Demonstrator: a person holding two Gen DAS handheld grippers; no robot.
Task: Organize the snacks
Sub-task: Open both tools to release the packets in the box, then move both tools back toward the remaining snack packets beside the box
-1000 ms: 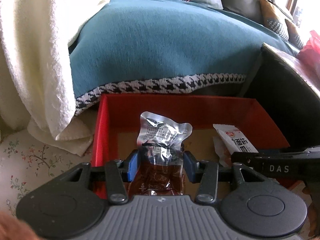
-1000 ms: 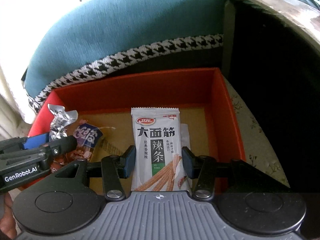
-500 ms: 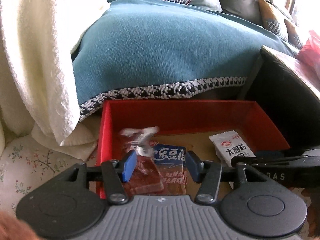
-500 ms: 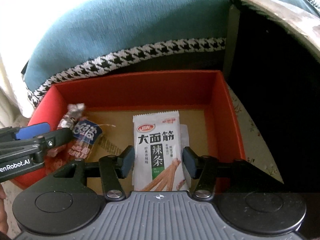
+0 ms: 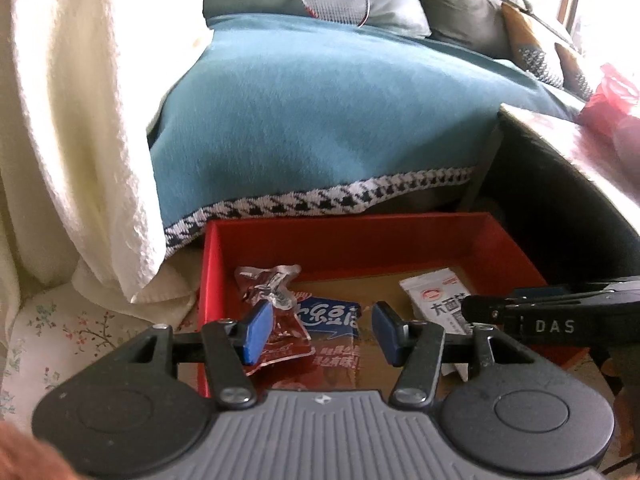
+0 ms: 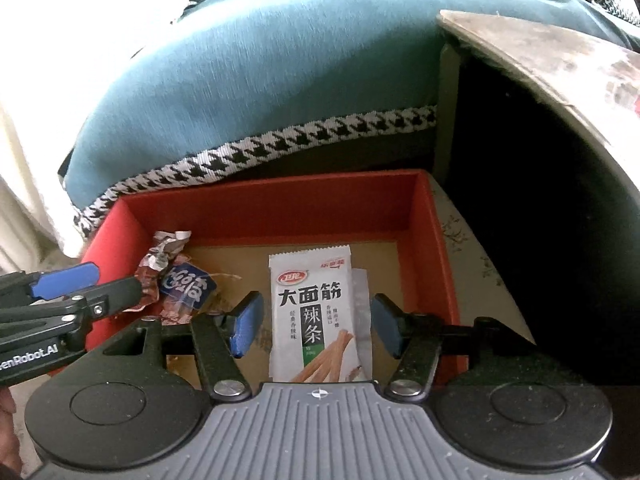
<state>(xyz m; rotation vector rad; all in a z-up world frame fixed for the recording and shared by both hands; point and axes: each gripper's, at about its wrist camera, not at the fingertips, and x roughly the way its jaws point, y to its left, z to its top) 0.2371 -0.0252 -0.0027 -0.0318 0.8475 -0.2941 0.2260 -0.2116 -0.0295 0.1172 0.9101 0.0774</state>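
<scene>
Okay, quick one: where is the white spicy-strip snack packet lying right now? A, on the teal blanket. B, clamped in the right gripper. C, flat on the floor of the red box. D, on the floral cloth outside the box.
C: the white packet lies flat on the red box's cardboard floor, and the right gripper's blue pads stand clear of it on either side.

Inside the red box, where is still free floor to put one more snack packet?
The red box has bare cardboard along its far wall, and between the white spicy-strip packet and the right wall. The left end is crowded: the silver-and-red pouch and the blue packet overlap there.
</scene>
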